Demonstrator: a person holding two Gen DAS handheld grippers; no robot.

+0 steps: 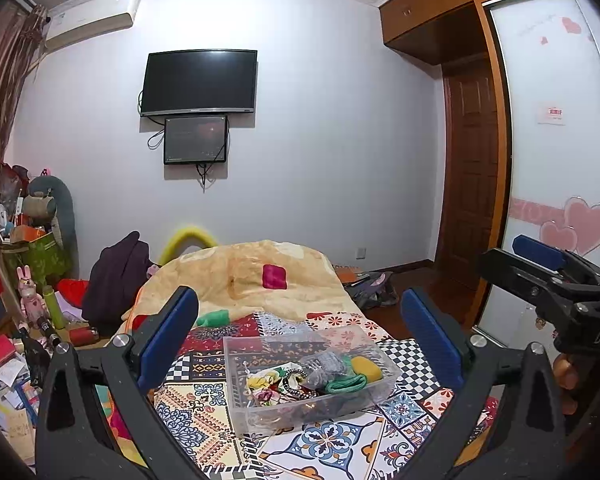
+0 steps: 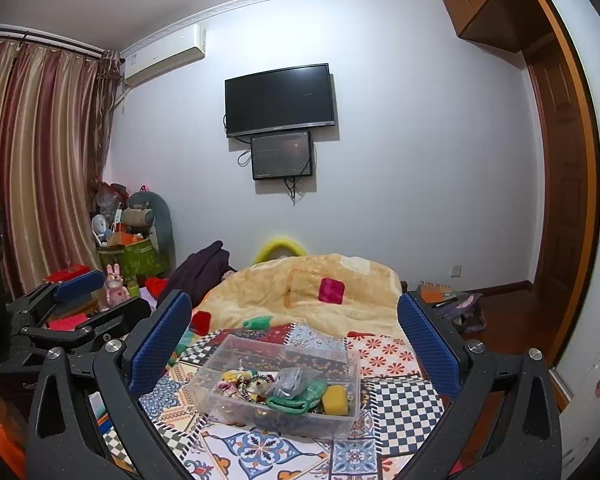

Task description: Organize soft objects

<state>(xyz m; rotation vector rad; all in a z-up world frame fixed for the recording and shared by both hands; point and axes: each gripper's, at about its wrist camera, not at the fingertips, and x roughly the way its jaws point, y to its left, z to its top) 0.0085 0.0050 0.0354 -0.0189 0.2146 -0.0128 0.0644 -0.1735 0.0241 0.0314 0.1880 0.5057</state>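
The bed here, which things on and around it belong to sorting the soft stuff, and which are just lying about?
Part of the job:
clear bin holding a yellow sponge, green cord and grey bundle
green piece and pink square loose on the blanket

Just lying about:
television
rabbit toy
dark coat

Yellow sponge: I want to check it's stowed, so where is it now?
The yellow sponge lies inside the clear bin on the bed, at its right end beside the green cord, in both views.
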